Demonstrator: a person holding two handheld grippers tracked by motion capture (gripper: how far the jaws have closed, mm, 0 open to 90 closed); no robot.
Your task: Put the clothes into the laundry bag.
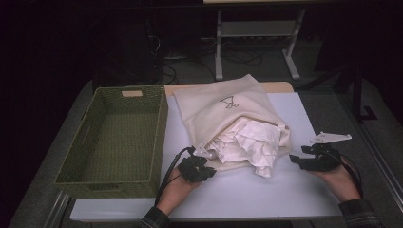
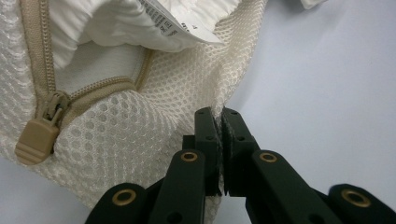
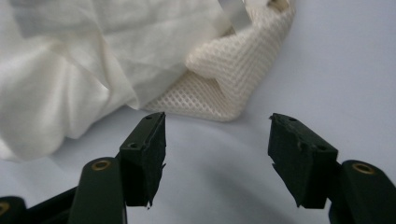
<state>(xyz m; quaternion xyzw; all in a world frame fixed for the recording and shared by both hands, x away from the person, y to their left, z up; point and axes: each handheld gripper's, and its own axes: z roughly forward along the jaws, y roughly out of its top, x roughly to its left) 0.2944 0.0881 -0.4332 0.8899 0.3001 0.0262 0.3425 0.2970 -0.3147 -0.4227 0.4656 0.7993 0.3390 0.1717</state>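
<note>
A cream mesh laundry bag (image 1: 223, 104) lies on the white table top with its zipped mouth facing me, and white cloth (image 1: 252, 145) spills out of it. My left gripper (image 1: 202, 156) is shut on the bag's mesh edge (image 2: 210, 88) at the near left corner of the mouth. Beside that grip I see the tan zipper pull (image 2: 37, 137) and a printed label (image 2: 163, 21) on the cloth. My right gripper (image 1: 297, 159) stands open just right of the bag, nothing between its fingers. Ahead of it lie the mesh corner (image 3: 229, 74) and the white cloth (image 3: 70, 74).
A green woven basket (image 1: 116, 135) stands on the left of the table, close to the bag. The white table sheet (image 1: 247, 194) stretches in front of the bag. Table legs and cables stand on the dark floor behind.
</note>
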